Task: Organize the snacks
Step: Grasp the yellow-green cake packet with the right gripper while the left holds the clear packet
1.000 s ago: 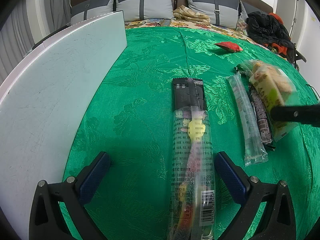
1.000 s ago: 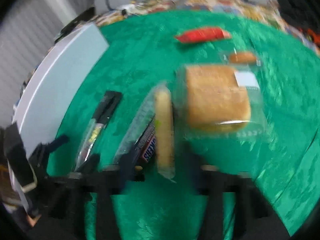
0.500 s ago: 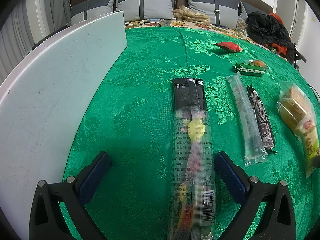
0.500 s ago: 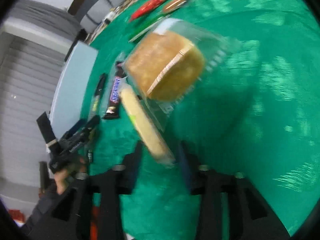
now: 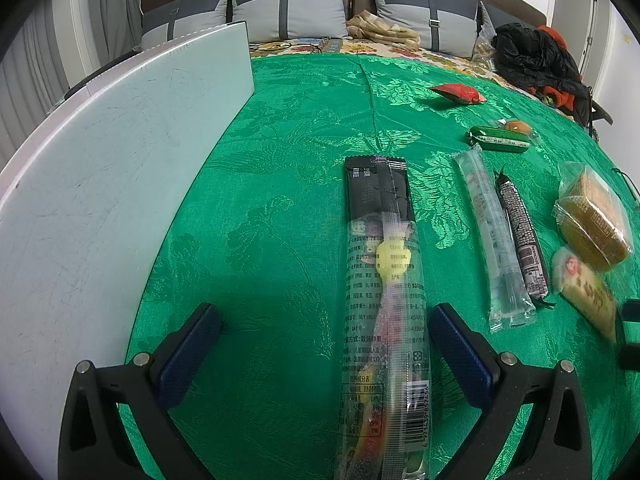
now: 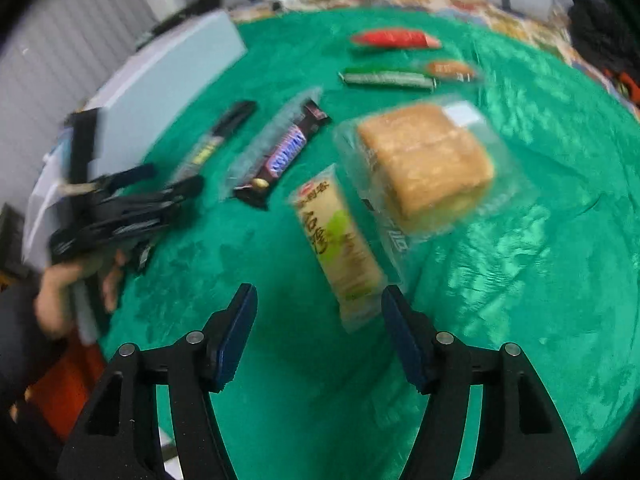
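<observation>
Snacks lie in a row on the green cloth (image 5: 280, 184). A long clear and black candy packet (image 5: 382, 280) lies between the fingers of my open left gripper (image 5: 324, 340), which holds nothing. To its right lie a clear tube packet (image 5: 490, 236), a Snickers bar (image 5: 522, 240) (image 6: 286, 156), a yellow wafer packet (image 5: 586, 292) (image 6: 340, 240) and a bagged bread (image 5: 592, 220) (image 6: 424, 168). My right gripper (image 6: 320, 320) is open and empty, just in front of the wafer packet's near end. This view is blurred.
A white board (image 5: 100, 184) stands along the cloth's left side. Farther back lie a green bar (image 5: 500, 138), a small brown snack (image 5: 516, 125) and a red packet (image 5: 458, 93). Pillows (image 5: 288, 10) and dark clothes (image 5: 532, 56) are behind.
My right gripper carried the bread with the wafer packet to the row's right end, let go and opened; both now lie on the cloth. The left gripper has not moved.
</observation>
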Demonstrator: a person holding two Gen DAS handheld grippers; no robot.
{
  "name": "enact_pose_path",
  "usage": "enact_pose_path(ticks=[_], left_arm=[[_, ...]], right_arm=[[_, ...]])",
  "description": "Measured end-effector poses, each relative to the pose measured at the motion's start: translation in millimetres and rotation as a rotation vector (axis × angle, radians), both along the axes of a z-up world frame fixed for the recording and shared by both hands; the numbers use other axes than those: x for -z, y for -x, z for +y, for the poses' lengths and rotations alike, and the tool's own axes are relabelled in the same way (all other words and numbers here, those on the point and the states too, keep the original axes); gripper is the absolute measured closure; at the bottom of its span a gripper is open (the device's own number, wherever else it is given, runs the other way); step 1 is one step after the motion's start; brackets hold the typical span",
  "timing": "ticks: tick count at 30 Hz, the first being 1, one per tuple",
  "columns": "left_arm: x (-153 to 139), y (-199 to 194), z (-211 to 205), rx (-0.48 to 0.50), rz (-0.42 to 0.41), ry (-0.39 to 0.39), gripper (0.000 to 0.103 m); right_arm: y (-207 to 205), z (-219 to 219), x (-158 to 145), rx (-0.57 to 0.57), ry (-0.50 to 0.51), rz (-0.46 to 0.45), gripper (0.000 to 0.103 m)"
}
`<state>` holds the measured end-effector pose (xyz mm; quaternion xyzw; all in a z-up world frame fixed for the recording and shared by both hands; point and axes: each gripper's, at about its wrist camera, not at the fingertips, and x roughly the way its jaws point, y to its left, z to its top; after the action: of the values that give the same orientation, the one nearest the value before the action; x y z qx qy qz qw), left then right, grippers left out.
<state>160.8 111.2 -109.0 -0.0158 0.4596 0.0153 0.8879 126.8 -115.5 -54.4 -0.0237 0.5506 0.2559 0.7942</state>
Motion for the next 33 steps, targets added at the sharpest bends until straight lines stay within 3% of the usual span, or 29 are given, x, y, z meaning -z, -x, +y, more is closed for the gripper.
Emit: enact_pose_path(ticks=[1, 2, 3, 4, 6, 8, 10, 11, 12, 15, 22, 25, 28, 29, 32, 33], left_arm=[[0, 0, 0, 0.0, 0.0, 0.0, 0.0], [0, 0, 0, 0.0, 0.0, 0.0, 0.0], [0, 0, 0, 0.0, 0.0, 0.0, 0.0], [0, 0, 0, 0.0, 0.0, 0.0, 0.0], [0, 0, 0, 0.0, 0.0, 0.0, 0.0], [0, 0, 0, 0.0, 0.0, 0.0, 0.0], [0, 0, 0, 0.0, 0.0, 0.0, 0.0], [-1, 0, 0, 0.0, 0.0, 0.0, 0.0], [-1, 0, 0, 0.0, 0.0, 0.0, 0.0], [0, 0, 0, 0.0, 0.001, 0.0, 0.0], [0, -1, 0, 0.0, 0.0, 0.001, 0.0], [0, 0, 0, 0.0, 0.001, 0.001, 0.0], [0, -2, 0, 0.0, 0.001, 0.001, 0.0], [0, -2, 0, 0.0, 0.001, 0.001, 0.0], [0, -4, 0, 0.0, 0.001, 0.001, 0.0], [1, -5, 0, 0.0, 0.001, 0.001, 0.0]], right_arm=[[-7, -1, 7, 0.047, -0.027, 0.025, 0.038], [-10, -6, 8, 0.1, -0.078, 0.038, 0.055], [-12, -12, 9, 0.138, -0.138, 0.06, 0.08], [-12, -21, 14, 0.168, -0.199, 0.106, 0.087], [-7, -29, 26, 0.211, -0.269, 0.214, 0.088], [4, -26, 30, 0.18, -0.292, 0.278, 0.086], [17, -23, 25, 0.134, -0.268, 0.278, 0.067], [21, -18, 16, 0.109, -0.224, 0.226, 0.048], [24, -11, 4, 0.079, -0.167, 0.138, 0.044], [18, 11, -14, 0.006, -0.086, -0.01, 0.044], [-33, 38, 10, -0.025, 0.07, 0.007, 0.046], [-38, 45, 14, -0.071, 0.092, -0.003, 0.039], [-36, 66, 20, -0.14, 0.17, -0.046, 0.039], [-35, 68, 23, -0.146, 0.179, -0.046, 0.04], [-31, 69, 27, -0.107, 0.206, -0.075, 0.072], [-30, 65, 27, -0.086, 0.187, -0.068, 0.072]])
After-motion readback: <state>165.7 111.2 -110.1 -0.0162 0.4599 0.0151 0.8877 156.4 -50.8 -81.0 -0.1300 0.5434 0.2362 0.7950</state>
